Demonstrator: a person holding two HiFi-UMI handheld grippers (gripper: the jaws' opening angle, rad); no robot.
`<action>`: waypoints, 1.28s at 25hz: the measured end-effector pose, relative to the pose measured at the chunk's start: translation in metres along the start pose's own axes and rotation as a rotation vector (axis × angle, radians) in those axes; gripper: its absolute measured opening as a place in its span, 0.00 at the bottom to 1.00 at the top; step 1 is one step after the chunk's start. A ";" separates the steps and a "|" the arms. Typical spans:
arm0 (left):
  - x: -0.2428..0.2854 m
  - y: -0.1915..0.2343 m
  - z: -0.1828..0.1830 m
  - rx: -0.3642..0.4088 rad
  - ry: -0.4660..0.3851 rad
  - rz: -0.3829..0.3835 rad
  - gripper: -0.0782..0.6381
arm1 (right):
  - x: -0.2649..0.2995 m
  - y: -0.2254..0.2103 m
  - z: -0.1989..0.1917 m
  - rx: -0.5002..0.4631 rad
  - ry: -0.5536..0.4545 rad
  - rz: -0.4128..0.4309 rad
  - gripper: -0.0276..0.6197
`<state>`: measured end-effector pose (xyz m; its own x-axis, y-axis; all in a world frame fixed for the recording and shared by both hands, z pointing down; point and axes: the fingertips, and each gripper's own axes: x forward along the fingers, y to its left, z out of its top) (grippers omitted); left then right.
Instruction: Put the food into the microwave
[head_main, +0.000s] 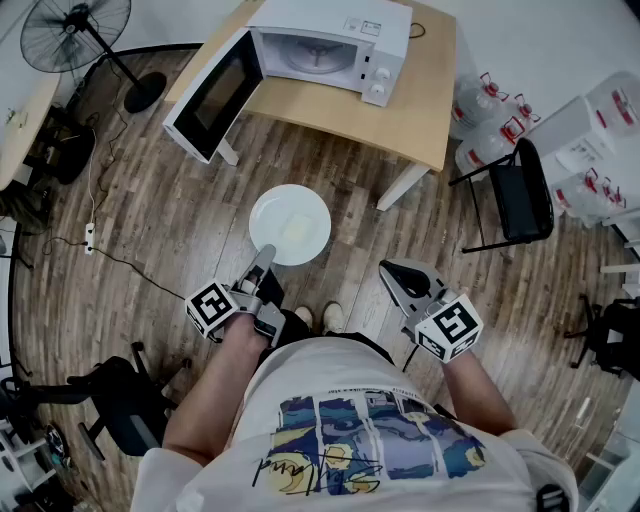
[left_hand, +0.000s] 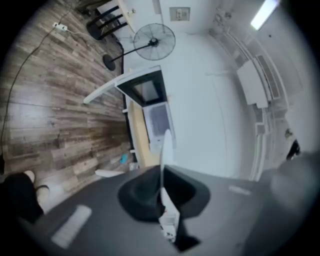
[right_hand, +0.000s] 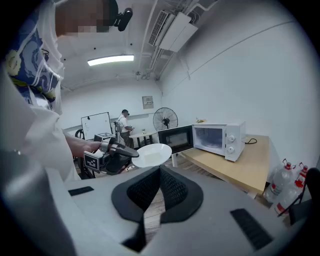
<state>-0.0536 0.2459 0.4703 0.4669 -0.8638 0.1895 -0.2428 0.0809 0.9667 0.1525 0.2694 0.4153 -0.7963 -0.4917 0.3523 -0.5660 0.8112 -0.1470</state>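
Observation:
A white plate (head_main: 289, 225) with a pale slice of food (head_main: 296, 231) hangs level above the wooden floor, in front of the person. My left gripper (head_main: 263, 257) is shut on the plate's near rim. In the left gripper view the plate (left_hand: 165, 147) shows edge-on between the pads. The white microwave (head_main: 330, 42) stands on the wooden table (head_main: 415, 115) ahead, its door (head_main: 209, 97) swung wide open to the left and its chamber bare. My right gripper (head_main: 393, 271) hangs apart at the right, shut on nothing. Its own view shows the plate (right_hand: 151, 154) and microwave (right_hand: 220, 140).
A standing fan (head_main: 76, 31) and a power strip (head_main: 90, 238) with cables lie at the left. A black folding chair (head_main: 524, 190) and water bottles (head_main: 488, 108) stand right of the table. An office chair (head_main: 115, 395) sits at the lower left. Another person (right_hand: 124, 125) stands far back.

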 end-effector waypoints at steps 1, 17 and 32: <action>0.006 -0.001 0.000 -0.001 -0.005 -0.006 0.13 | 0.000 -0.006 -0.002 -0.006 0.000 -0.006 0.05; 0.125 -0.005 0.080 -0.008 0.095 -0.074 0.13 | 0.083 -0.086 0.028 0.041 0.019 -0.140 0.05; 0.283 0.018 0.191 0.019 0.246 -0.060 0.13 | 0.204 -0.139 0.098 0.079 0.061 -0.298 0.16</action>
<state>-0.0885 -0.0919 0.5080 0.6732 -0.7197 0.1698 -0.2228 0.0216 0.9746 0.0476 0.0255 0.4172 -0.5795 -0.6826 0.4451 -0.7896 0.6054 -0.0997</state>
